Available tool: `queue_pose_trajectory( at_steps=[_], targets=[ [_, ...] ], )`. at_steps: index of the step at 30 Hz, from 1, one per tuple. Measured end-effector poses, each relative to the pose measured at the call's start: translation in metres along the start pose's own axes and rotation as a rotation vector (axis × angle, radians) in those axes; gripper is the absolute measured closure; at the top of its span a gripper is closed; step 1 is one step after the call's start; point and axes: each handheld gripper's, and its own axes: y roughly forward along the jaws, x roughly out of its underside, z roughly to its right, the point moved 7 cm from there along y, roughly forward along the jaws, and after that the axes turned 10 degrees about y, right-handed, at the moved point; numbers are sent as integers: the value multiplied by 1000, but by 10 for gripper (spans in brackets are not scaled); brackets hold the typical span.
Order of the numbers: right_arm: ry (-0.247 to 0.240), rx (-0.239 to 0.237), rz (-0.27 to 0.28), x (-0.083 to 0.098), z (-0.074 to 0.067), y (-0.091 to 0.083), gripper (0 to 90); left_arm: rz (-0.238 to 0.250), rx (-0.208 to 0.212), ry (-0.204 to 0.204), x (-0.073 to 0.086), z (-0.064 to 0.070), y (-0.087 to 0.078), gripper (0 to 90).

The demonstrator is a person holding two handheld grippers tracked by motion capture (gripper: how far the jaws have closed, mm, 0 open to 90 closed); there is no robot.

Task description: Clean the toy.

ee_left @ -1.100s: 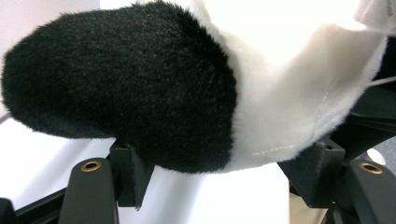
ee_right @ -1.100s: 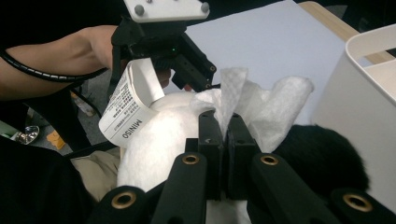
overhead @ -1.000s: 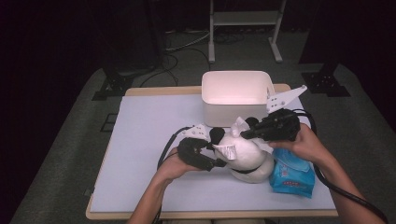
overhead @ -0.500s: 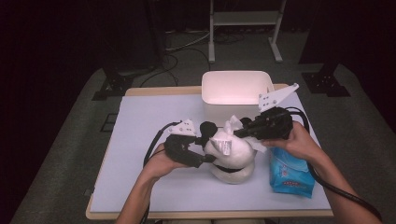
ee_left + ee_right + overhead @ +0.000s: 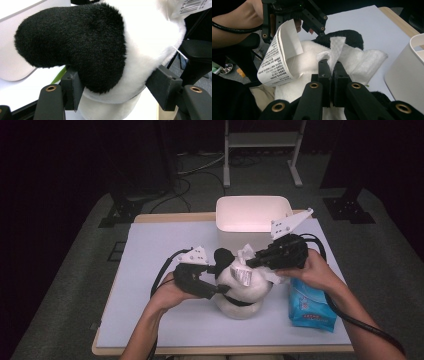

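A white and black plush toy (image 5: 245,295) sits on the table between my two grippers. My left gripper (image 5: 222,277) comes in from the left and is shut on the plush toy (image 5: 150,45), its jaws pressing beside a black furry part (image 5: 82,42). My right gripper (image 5: 248,264) reaches over the toy from the right, shut on a white wipe (image 5: 337,47) that lies against the toy's white fur (image 5: 309,55). A printed paper tag (image 5: 279,60) curls up off the toy just beside the right gripper (image 5: 331,67).
A white bin (image 5: 252,212) stands at the back of the table (image 5: 165,245), just behind the toy. A blue pack of wipes (image 5: 311,307) lies at the front right, under the right forearm. Bare tabletop spreads to the left.
Since a second ago the toy and both grippers have shifted left, away from the blue pack. Over the last half second nothing has visibly moved.
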Motion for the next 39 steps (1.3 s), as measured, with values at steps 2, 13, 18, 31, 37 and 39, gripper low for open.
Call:
queue_pose_trajectory(
  at_steps=[2, 13, 18, 31, 37, 39],
  targets=[
    [1, 0, -5, 3, 1, -1, 867, 7, 4, -6, 1, 0, 2, 321],
    [45, 5, -4, 24, 10, -16, 867, -12, 54, -26, 8, 2, 17, 191],
    [62, -3, 2, 30, 10, -20, 867, 7, 75, -28, 4, 2, 29, 152],
    [34, -20, 10, 13, 0, -17, 868, 24, 103, 79, -10, 17, 35, 368],
    [6, -26, 3, 4, -6, -10, 867, 21, 86, 80, -12, 17, 32, 391],
    [14, -33, 9, 6, -4, -12, 867, 22, 85, 80, -13, 17, 31, 396]
  ],
)
